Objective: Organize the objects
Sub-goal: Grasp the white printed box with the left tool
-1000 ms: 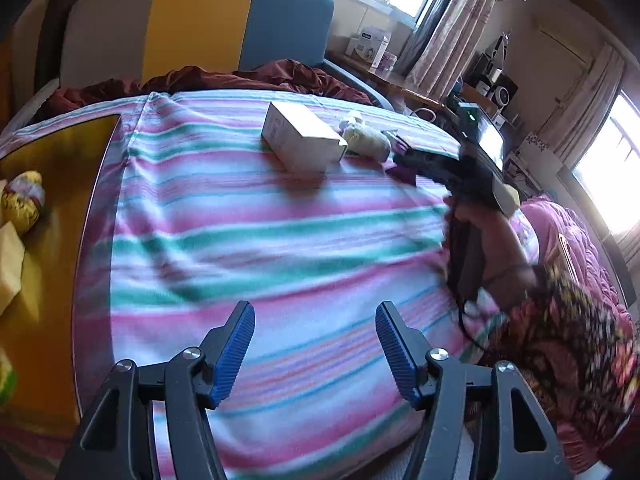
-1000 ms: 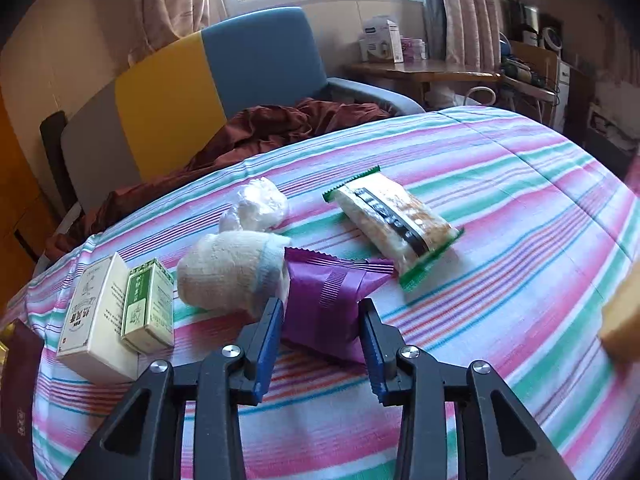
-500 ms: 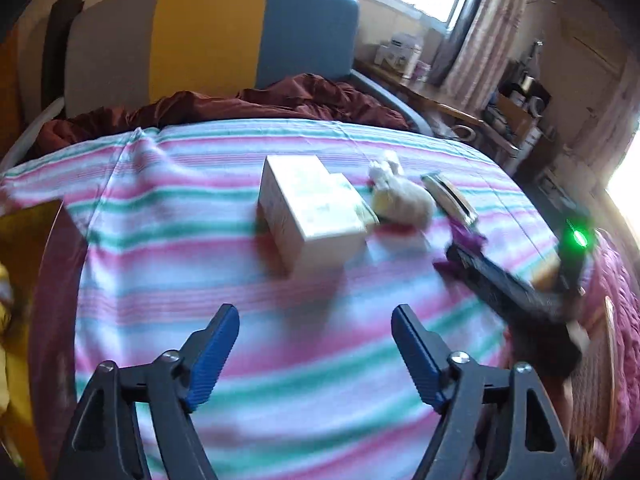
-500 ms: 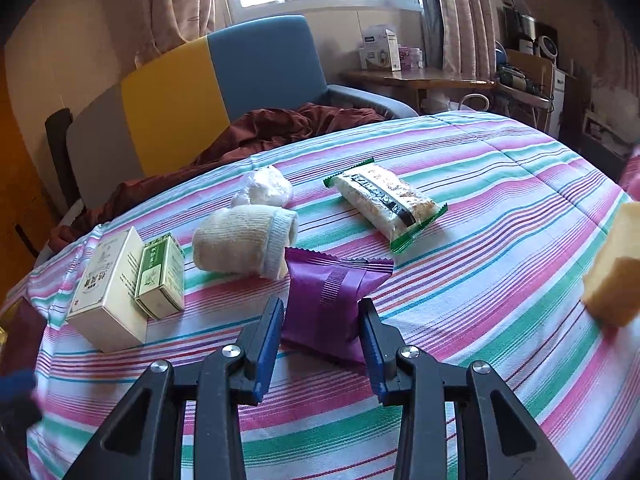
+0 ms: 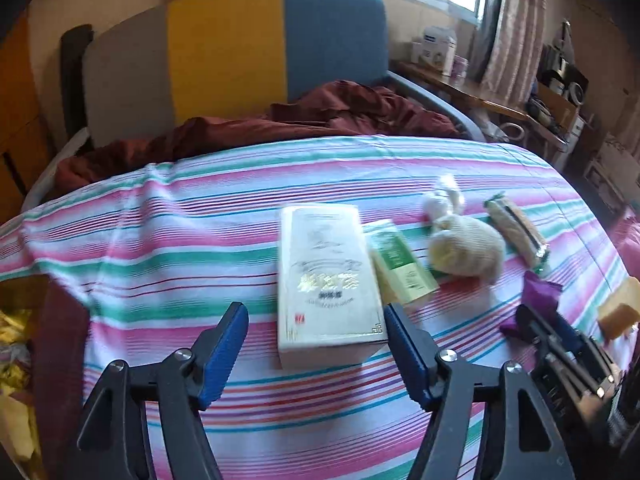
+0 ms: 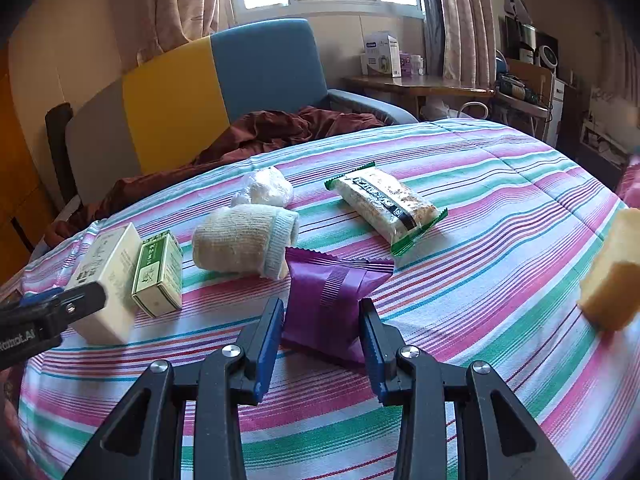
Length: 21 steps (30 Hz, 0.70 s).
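Note:
On the striped cloth [image 5: 180, 240] lie a cream box [image 5: 324, 276], a small green box [image 5: 400, 264], a rolled beige sock [image 5: 468, 248], a white wad [image 6: 264, 190], a green-edged snack bar [image 6: 384, 204] and a yellow sponge [image 6: 612, 272]. My left gripper [image 5: 316, 320] straddles the near end of the cream box. Its jaws are wide and closing, the right finger is close to the box corner, and the left finger is well clear. My right gripper [image 6: 322, 320] is shut on a purple packet [image 6: 328, 296], just in front of the sock.
Behind the bed stands a grey, yellow and blue chair [image 5: 240, 52] with a maroon cloth [image 5: 320, 120] heaped on it. A wooden side table [image 6: 416, 84] with boxes sits at the back right. A dark-edged container with yellow items [image 5: 16, 360] is at the left edge.
My left gripper has swung from the bare striped cloth up to the cream box, which now lies between its wider jaws. The right gripper has stayed put, still holding the purple packet.

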Motion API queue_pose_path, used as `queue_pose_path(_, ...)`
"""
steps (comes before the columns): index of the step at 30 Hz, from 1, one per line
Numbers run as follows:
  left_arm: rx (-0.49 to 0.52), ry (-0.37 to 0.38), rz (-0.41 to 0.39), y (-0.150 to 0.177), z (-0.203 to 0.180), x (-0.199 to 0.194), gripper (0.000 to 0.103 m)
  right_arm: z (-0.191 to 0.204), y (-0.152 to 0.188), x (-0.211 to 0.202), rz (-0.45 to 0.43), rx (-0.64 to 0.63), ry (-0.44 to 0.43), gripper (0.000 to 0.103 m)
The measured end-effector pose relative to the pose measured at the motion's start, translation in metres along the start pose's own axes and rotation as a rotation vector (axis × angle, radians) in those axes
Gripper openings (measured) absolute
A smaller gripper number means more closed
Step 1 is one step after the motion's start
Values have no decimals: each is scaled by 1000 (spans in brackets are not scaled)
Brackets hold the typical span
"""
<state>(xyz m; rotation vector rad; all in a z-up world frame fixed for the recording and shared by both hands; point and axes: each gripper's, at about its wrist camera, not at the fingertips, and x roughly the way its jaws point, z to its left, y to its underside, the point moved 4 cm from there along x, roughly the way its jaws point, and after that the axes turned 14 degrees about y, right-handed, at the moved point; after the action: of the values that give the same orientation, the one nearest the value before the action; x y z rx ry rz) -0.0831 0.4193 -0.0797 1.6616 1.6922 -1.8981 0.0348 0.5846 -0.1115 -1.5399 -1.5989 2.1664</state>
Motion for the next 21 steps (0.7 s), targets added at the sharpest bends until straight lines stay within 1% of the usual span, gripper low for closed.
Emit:
queue_pose_path(4,11,-31,-83,-1,13,-20,71,0,0,0,1,5,-6,39)
queue_pose_path(6,31,-16,-116,-5,12,-24,71,1,0,0,0,-1,-1,39)
queue_pose_path(9,73,29,-88,-10,2,-15,72,2,1,-1,-1,-7,1,39)
queue_pose_path(12,124,41,-48,-16,-5,0,73,1,1,-1,0,-6,-2,39)
queue_pose_path(14,146,45,-4,-16,-7,11,73,1,1,-1,0,-5,-3,39)
queue_pose_path(15,145,47,13,-15,-6,16,73,1,1,-1,1,-5,-3,39)
queue_pose_path(17,128,70,15,-14,-3,20,72,1,1,-1,1,-6,-3,39)
queue_pose_path(18,107,87,12,-13,0,23,69,1,1,0,1,-6,-4,39)
queue_pose_path(19,91,90,11,-12,2,24,56,1,1,0,2,-6,-4,39)
queue_pose_path(20,77,87,13,-9,4,27,53,1,1,0,2,-4,-6,39)
queue_pose_path(21,68,86,17,-5,6,30,53,1,1,0,2,-4,-6,39)
